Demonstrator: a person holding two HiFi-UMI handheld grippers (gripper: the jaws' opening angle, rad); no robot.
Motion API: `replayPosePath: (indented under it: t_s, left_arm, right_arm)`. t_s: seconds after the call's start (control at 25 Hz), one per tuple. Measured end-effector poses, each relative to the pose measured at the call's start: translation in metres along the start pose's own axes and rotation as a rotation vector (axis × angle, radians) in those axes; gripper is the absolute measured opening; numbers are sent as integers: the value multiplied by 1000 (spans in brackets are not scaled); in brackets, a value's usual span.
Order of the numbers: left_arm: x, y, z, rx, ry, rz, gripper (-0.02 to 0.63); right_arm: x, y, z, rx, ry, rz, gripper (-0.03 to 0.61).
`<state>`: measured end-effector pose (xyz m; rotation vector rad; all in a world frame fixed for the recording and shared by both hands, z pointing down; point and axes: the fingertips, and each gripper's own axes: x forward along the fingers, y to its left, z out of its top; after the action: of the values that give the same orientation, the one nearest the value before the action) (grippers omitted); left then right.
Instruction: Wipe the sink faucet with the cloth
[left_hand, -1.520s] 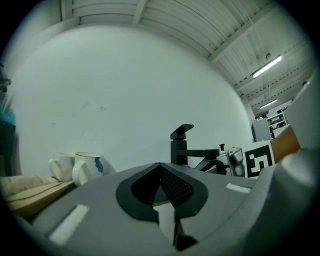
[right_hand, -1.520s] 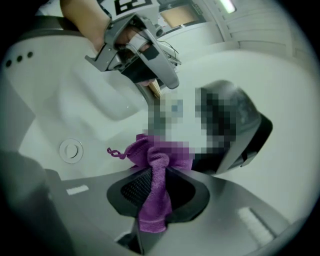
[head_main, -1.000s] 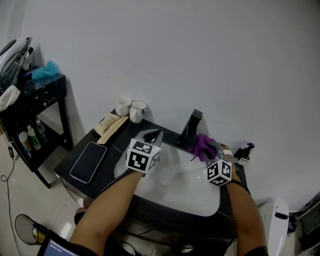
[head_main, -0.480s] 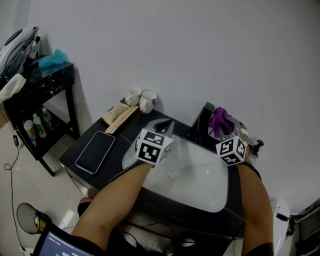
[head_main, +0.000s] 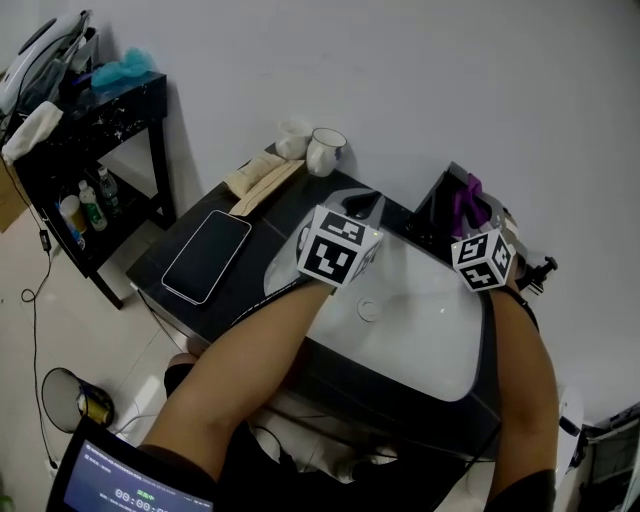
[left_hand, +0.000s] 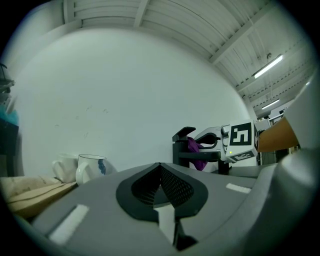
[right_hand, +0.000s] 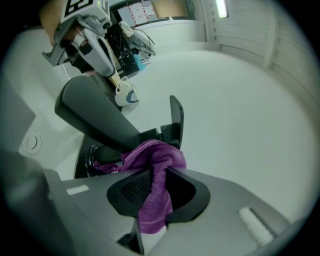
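Right claw is clamped on a purple cloth, its jaws pinched tight around a bunched fold. The free part of the cloth presses against the black faucet where the spout meets the upright handle. So the cloth sits on top of the faucet, at the wall side of the white sink. Left claw has its jaws closed together with nothing between them. It hangs over the sink to the left of the faucet, apart from it, and touches nothing that shows.

The step in hand looks like the wipe itself, with the cloth on the metal. Much of the faucet is probably not yet covered, since the long spout and the base show bare. The next move likely calls for dragging the cloth along the spout toward its tip, with a firm grip so the fold does not slip out. One risk is knocking the handle and starting the water. Two mugs and a phone sit on the table well to the left of the faucet.
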<state>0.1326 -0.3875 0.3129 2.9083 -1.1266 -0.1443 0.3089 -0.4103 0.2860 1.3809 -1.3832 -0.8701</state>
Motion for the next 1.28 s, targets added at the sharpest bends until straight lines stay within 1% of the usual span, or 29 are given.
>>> replayPosePath:
  t_s: [0.12,0.32,0.72,0.84,0.96,1.12,1.28]
  left_arm:
    - [0,-1,0,2,3,-2,17]
    - [2,-1,-1,11,4,-5,18]
    - [2,0,-5,15,12,-2,17]
    - [1,-1,-4,17,12,-5,17]
    - [1,-1,-4,16,14,-5,18]
    - [1,-1,-4,11,12,-6,17]
    - [1,-1,-3,12,9,-7,18]
  right_arm:
    - [1,4,1,1,-14,16,80]
    - [-1,16,2,-31,-27,31,80]
    - [-2,35,-1,-32,-28,66,80]
    - [-3,40,-2,-15,-35,82,80]
    - [-3,48,-3,-1,-41,107,80]
    - [-2,66,-8,-22,-26,160,81]
    - [-1,81,-11,-15,-15,203,84]
